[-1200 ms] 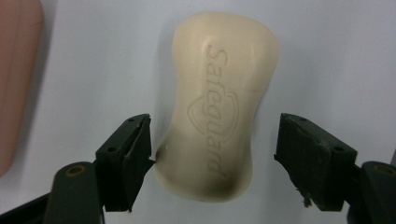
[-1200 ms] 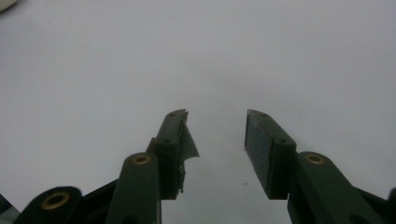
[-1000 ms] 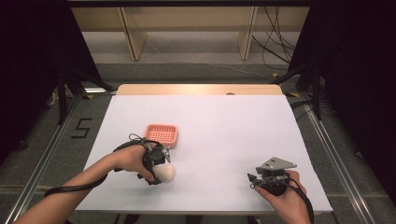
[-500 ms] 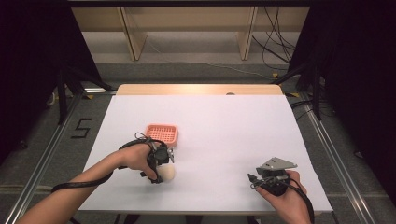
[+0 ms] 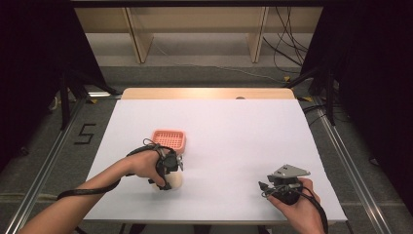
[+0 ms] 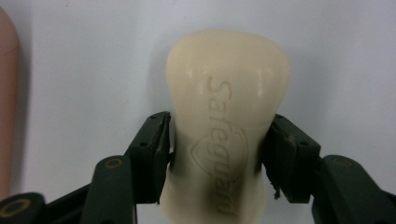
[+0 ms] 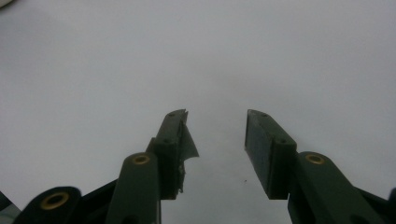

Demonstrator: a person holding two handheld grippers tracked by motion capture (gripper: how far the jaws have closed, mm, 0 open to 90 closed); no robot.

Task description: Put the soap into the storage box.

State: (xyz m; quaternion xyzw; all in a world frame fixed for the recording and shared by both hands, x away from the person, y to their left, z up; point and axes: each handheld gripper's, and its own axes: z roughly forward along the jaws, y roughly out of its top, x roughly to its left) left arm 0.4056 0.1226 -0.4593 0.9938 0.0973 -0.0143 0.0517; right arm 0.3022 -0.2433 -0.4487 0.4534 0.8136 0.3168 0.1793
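Landmark: small salmon-pink plastic mesh basket (image 5: 169, 140) on the white table sheet (image 5: 234, 131), left of the table's centre.

Left gripper (image 6: 217, 147) sits just toward the person from the basket, in the person's left hand (image 5: 144, 165), cable looping off it. In the left gripper view its two black jaws are closed against the narrow waist of a cream-coloured, contoured bar of soap (image 6: 226, 121), one pad on each side, pads touching the soap. Raised "Safeguard" lettering and a shield mark run along the bar's top face. The bar's wider rounded end points away from the camera. From this close I cannot tell if the bar is resting on the sheet or lifted off it. A strip of the pink basket shows at the left edge of that view, near the soap but apart from it.

In the high view the soap (image 5: 176, 182) peeks out pale under the left gripper (image 5: 168, 175), on the person's side of the basket, near it, not touching.

Right gripper (image 5: 265, 187) is well apart from the basket, to its right near the table's front-right area, held in the right hand (image 5: 297, 207), grey three-cornered plate on top. In the right gripper view (image 7: 217, 140) the jaws stand moderately apart with nothing between them, just bare white sheet. The left pad's lining looks torn or peeling at its edge.
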